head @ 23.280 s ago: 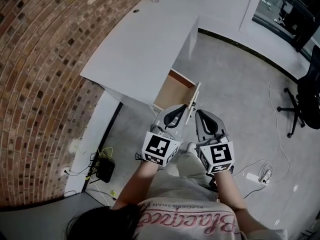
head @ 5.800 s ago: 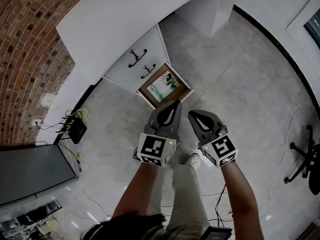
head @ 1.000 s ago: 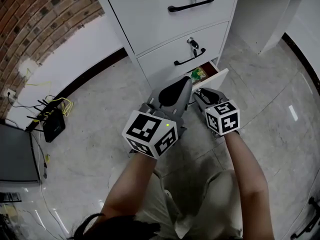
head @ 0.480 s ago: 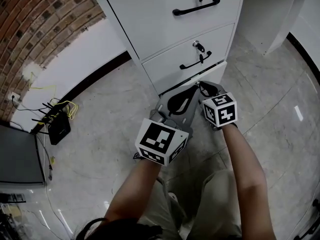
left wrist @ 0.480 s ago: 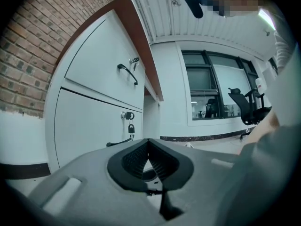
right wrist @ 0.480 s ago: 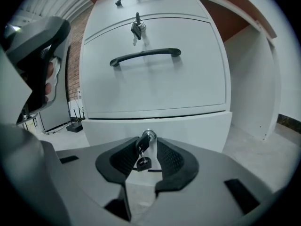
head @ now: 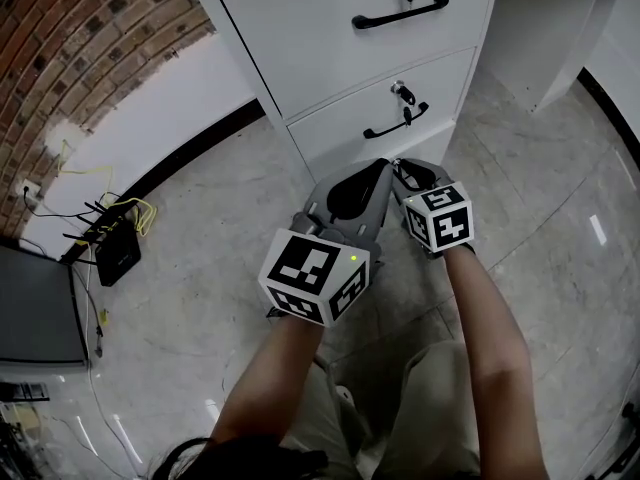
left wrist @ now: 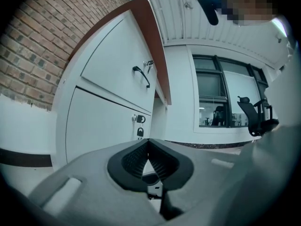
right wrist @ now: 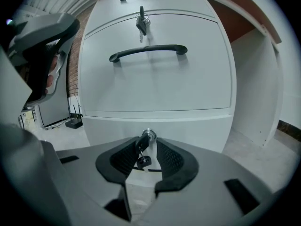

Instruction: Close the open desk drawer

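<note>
The white drawer cabinet [head: 330, 48] stands in front of me with its bottom drawer [right wrist: 197, 128] pushed in flush. My right gripper [head: 400, 171] is at that drawer's front, jaws open. The lock [right wrist: 148, 134] and its hanging key [right wrist: 143, 161] sit between the pads, which do not press on them. My left gripper [head: 379, 169] is just left of it, level, with its tips meeting and nothing held. In the left gripper view the cabinet front is seen from the side, with a black handle [left wrist: 141, 75] and a keyed lock [left wrist: 137, 119].
The middle drawer's black handle [right wrist: 148, 51] and key [right wrist: 141, 22] are right above. A router with cables [head: 115, 248] lies on the floor by the brick wall [head: 90, 28]. The open desk recess [head: 540, 28] is to the right. An office chair [left wrist: 256, 117] stands by the windows.
The bottom drawer stood slightly open with green contents showing; now it is pushed in flush. Both grippers have moved in toward the cabinet.
</note>
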A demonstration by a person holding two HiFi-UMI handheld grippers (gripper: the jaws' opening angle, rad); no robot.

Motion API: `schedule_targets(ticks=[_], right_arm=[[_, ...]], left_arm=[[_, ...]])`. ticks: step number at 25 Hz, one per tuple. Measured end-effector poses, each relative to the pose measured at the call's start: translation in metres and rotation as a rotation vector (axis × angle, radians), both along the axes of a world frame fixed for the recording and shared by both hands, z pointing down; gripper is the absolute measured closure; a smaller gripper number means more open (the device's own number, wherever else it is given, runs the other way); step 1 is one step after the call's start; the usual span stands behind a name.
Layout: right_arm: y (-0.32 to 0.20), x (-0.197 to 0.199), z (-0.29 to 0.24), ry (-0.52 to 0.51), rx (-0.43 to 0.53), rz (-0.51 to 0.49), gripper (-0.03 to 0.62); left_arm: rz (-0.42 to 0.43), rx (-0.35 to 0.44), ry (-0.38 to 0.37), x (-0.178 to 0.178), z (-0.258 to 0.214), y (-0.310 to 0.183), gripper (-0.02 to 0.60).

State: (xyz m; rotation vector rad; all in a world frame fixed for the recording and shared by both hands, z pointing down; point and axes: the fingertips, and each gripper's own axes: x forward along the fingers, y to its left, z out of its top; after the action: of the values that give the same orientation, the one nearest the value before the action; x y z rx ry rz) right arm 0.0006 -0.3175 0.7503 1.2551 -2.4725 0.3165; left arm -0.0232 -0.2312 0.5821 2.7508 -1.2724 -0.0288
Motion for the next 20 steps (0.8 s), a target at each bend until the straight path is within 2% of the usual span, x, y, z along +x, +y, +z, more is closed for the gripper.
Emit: schedule_targets(ticks=[3,8,11,14,20], right_arm=[[0.000,0.000,0.000,0.008,0.001,0.009,0.470],[-0.001,0.001,0.000,0.027,0.026,0.019,0.470],[-0.002,0.001,0.001,0.000,-0.015,0.030,0.470],[-0.008,-0.004,0.002,0.047,-0.027,0.058,0.470],[-0.014,-0.007,0.001,0.009,-0.026,0.054,0.468]], left_arm=[[-0.007,0.013,0.002,-0.007,-0.006,0.004,0.575],[-0.030,0.007,0.051,-0.014,-0.015,0.006,0.575],[-0.029,0.020,0.028,-0.014,-0.017,0.009,0.575],[-0.042,0.034,0.001,-0.019,-0.018,0.011,0.575],[-0.028,0.058,0.008,-0.020,-0.028,0.017,0.575]])
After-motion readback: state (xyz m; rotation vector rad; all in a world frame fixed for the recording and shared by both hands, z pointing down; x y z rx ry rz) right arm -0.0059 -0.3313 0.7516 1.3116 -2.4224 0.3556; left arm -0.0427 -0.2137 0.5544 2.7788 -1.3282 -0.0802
